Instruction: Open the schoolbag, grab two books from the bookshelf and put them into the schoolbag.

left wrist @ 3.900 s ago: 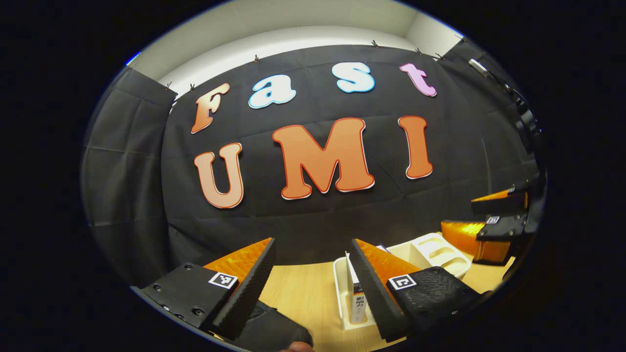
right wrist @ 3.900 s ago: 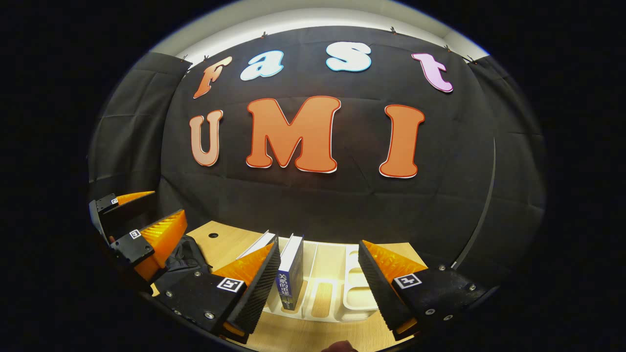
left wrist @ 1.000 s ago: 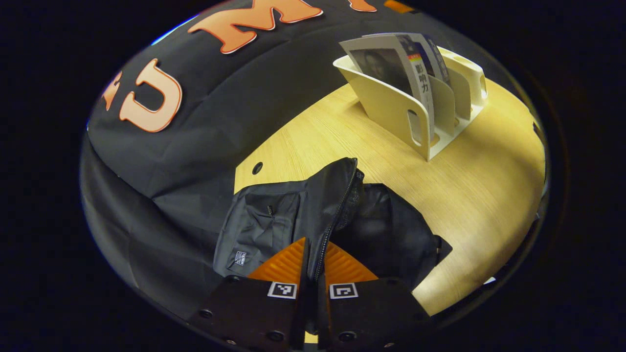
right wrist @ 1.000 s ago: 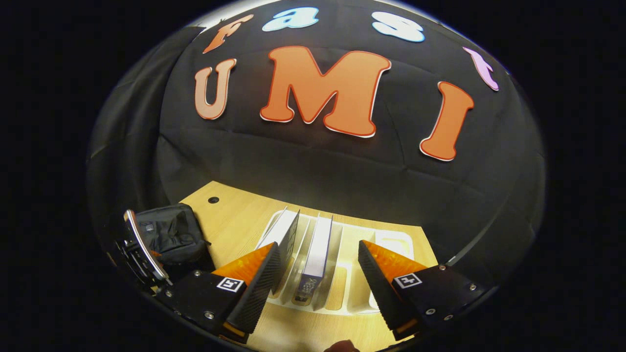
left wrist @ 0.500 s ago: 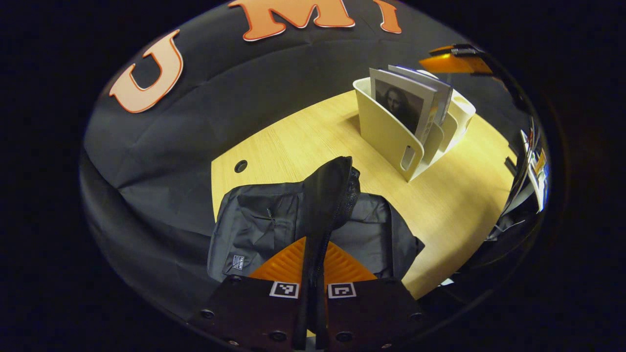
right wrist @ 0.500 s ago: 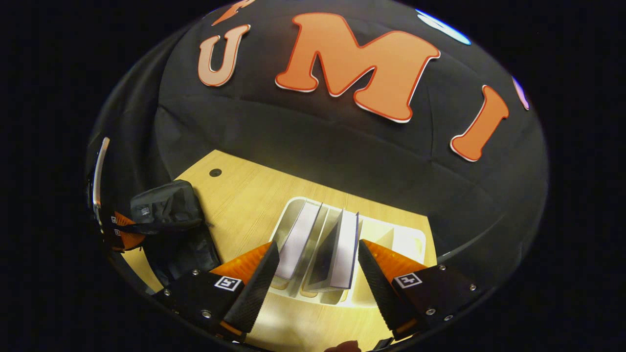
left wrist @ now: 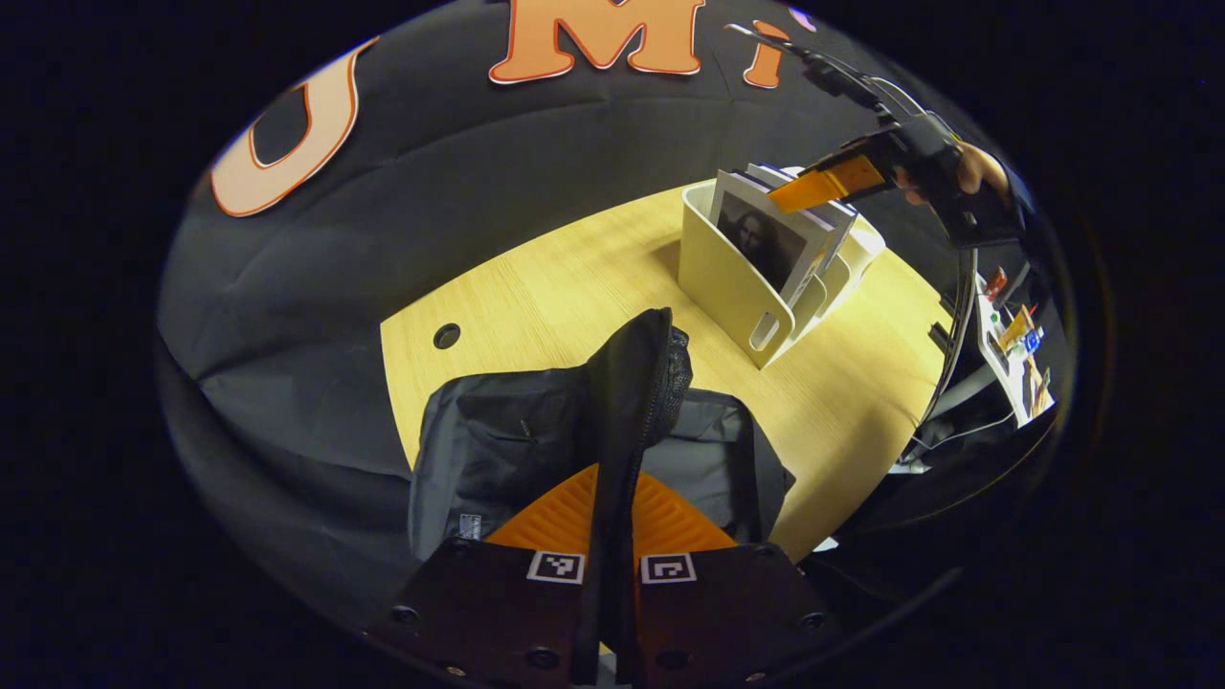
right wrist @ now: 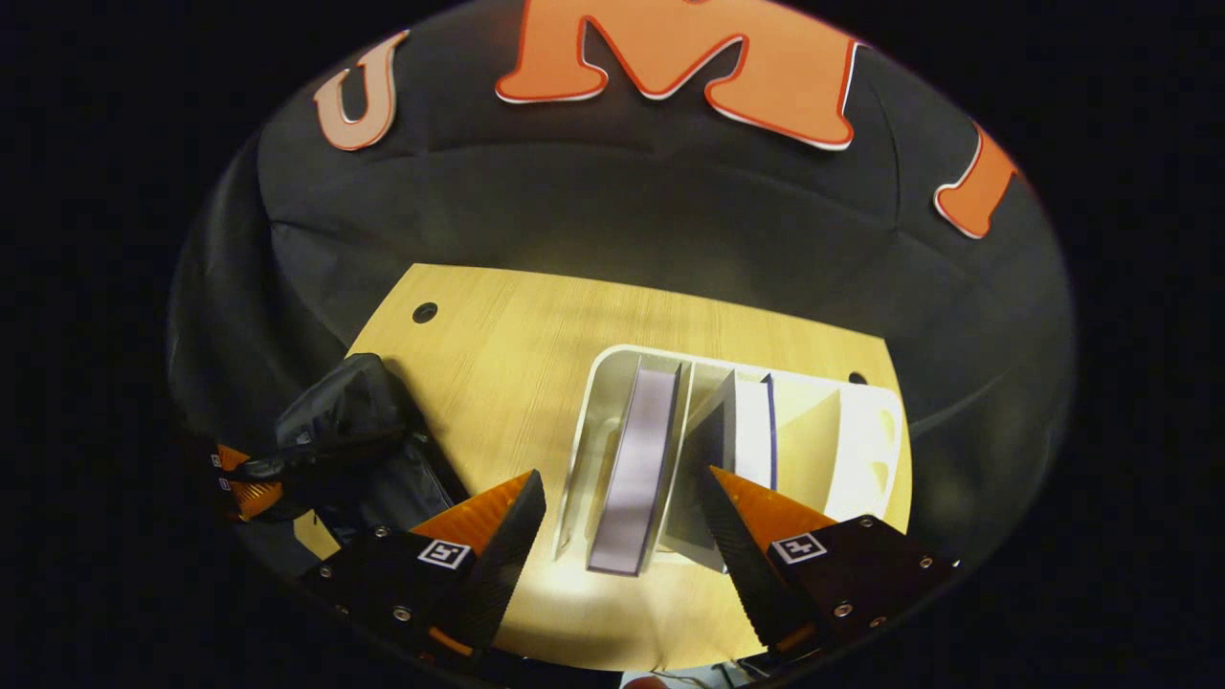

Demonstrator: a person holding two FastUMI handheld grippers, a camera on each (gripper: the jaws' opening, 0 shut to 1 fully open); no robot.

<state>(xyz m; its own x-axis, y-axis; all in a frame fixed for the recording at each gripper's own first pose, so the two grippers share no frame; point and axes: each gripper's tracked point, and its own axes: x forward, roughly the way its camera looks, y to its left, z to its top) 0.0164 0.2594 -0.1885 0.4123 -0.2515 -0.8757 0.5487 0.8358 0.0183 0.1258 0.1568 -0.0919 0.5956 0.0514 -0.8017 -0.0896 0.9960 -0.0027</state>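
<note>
A black schoolbag (left wrist: 507, 450) lies on the wooden table (left wrist: 555, 287), its zipped flap (left wrist: 636, 383) lifted upright. My left gripper (left wrist: 612, 498) is shut on that flap's edge. A cream bookshelf (left wrist: 732, 282) stands farther off with two books in its slots; the front book (left wrist: 766, 239) leans. In the right gripper view, I look down on the bookshelf (right wrist: 861, 459): a white-edged book (right wrist: 639, 469) fills a left slot and a blue-covered book (right wrist: 756, 431) stands beside it. My right gripper (right wrist: 622, 536) hangs open above the white-edged book. The schoolbag (right wrist: 349, 431) sits at the left.
A cable hole (left wrist: 446, 336) pierces the table near the back wall. Past the table's right edge lie cables and small coloured items (left wrist: 1014, 335). The bookshelf's right compartments (right wrist: 876, 450) hold nothing. A hand (left wrist: 976, 172) holds the right gripper over the bookshelf.
The left gripper came down, closed on the schoolbag's flap and lifted it. The right gripper tilted downward and moved over the bookshelf, so the white-edged book now lies between its fingers.
</note>
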